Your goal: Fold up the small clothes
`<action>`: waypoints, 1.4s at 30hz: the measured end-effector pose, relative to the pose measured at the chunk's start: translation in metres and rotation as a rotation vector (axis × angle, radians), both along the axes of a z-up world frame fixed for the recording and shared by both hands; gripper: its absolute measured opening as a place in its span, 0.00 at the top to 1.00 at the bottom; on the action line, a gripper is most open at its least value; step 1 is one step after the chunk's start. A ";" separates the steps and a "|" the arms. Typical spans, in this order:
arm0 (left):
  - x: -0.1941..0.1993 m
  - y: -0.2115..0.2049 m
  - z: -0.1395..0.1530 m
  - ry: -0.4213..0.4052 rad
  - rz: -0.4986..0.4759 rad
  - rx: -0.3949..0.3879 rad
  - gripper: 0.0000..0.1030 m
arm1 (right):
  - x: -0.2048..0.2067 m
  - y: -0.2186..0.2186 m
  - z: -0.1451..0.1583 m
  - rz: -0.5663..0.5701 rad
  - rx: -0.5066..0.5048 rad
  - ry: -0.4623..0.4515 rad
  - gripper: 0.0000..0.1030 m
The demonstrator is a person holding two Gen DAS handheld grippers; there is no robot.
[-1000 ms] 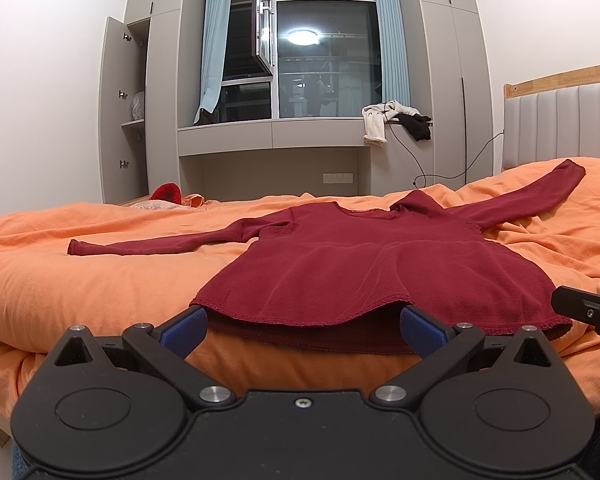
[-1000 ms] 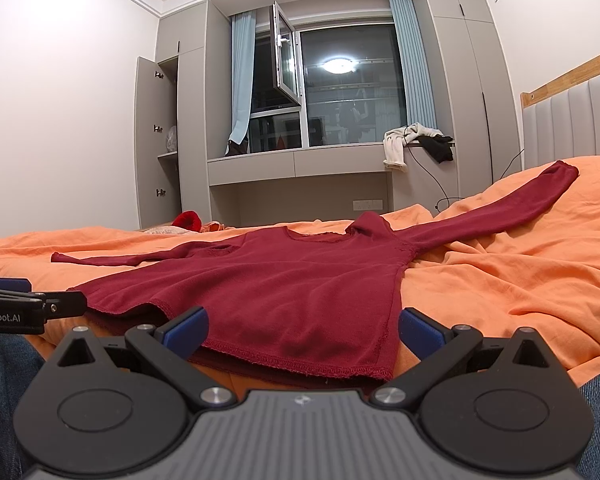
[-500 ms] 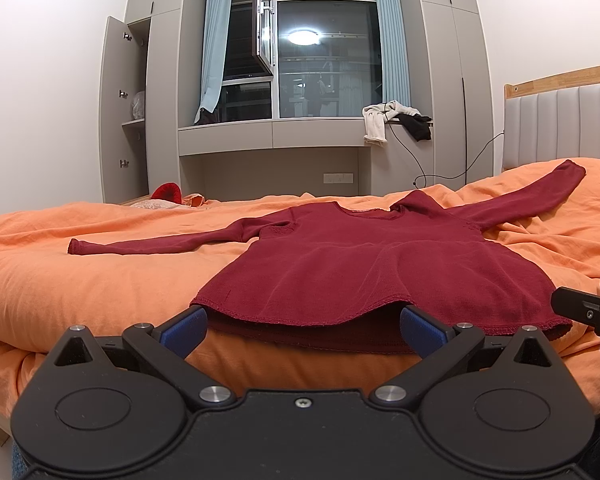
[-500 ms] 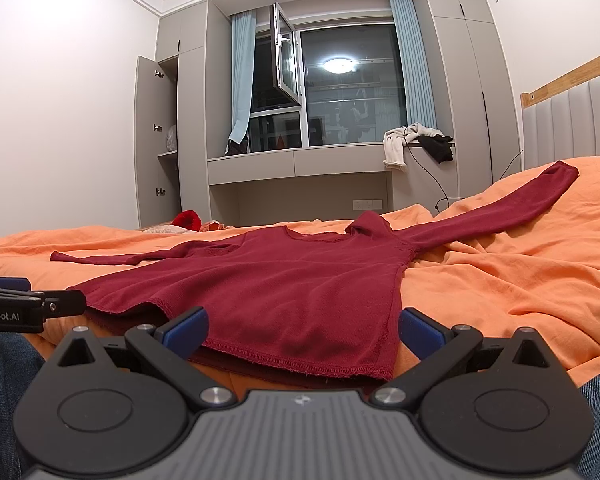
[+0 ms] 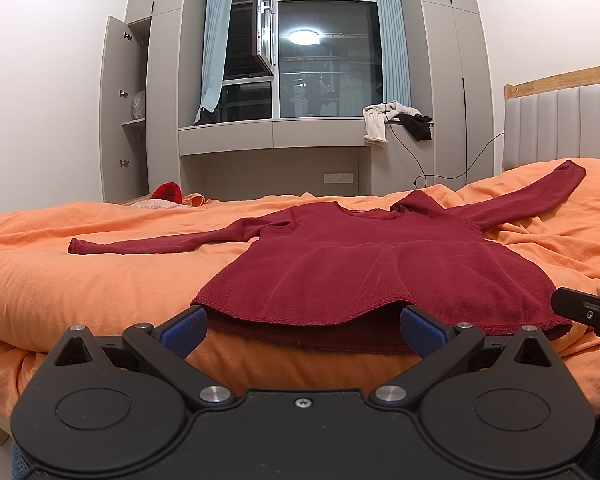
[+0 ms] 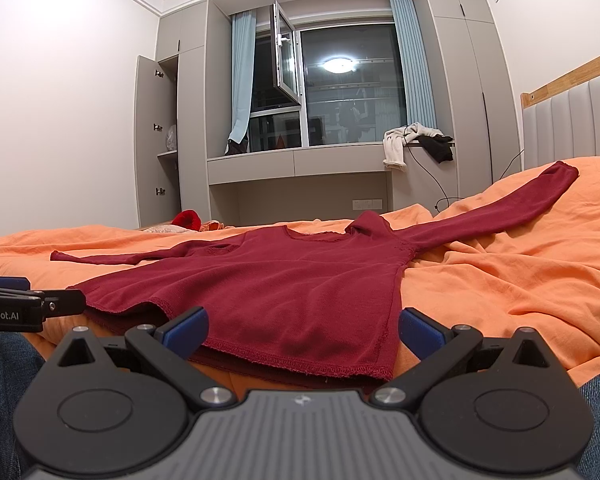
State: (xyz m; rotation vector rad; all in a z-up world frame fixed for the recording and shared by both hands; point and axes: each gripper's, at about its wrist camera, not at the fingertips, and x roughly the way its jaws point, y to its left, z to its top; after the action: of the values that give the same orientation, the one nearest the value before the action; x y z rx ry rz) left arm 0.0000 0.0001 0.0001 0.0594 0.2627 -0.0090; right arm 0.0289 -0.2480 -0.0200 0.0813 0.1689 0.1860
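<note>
— What have I got on the bed?

— One dark red top (image 5: 380, 272), spread flat on the orange duvet (image 5: 80, 280), hem toward me, its two sleeves stretched out to either side.

— And my grippers?

— Two. My left gripper (image 5: 302, 326) is spread wide, gripping nothing, its two blue fingertips (image 5: 184, 328) just at the hem. My right gripper (image 6: 302, 326) is equally wide and empty, poised at the hem's right corner.

— Anything else?

— Two garments on the window ledge: one white (image 5: 378, 122), one black (image 5: 418, 126).
</note>
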 end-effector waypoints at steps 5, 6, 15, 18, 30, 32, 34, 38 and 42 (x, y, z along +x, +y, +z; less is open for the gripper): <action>0.000 0.000 0.000 0.000 0.000 -0.001 0.00 | 0.000 0.000 0.000 0.000 0.000 0.000 0.00; 0.000 0.000 0.000 0.000 0.000 -0.001 0.00 | 0.000 0.000 0.000 0.000 -0.001 0.000 0.00; 0.000 0.000 0.000 0.003 0.001 0.000 0.00 | 0.000 -0.001 0.000 0.002 -0.002 0.003 0.00; 0.000 0.001 0.001 0.009 0.002 0.002 0.00 | 0.001 -0.001 0.001 0.002 -0.003 0.005 0.00; 0.023 -0.001 -0.002 0.123 -0.013 -0.005 0.00 | 0.022 -0.019 0.007 0.058 0.106 0.193 0.00; 0.029 -0.001 -0.001 0.151 -0.019 -0.015 0.00 | 0.026 -0.024 0.012 0.063 0.114 0.213 0.00; 0.036 0.000 0.001 0.167 -0.024 -0.027 0.00 | 0.032 -0.028 0.018 0.071 0.104 0.217 0.00; 0.052 -0.003 0.013 0.156 -0.017 -0.013 0.00 | 0.045 -0.034 0.034 0.071 0.062 0.196 0.00; 0.072 -0.010 0.030 0.132 -0.020 -0.002 0.00 | 0.062 -0.036 0.044 0.053 -0.003 0.179 0.00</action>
State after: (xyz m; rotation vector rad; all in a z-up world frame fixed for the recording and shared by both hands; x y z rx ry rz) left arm 0.0717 -0.0103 0.0298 0.0592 0.3941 -0.0332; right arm 0.0905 -0.2845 0.0238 0.0908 0.3496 0.2312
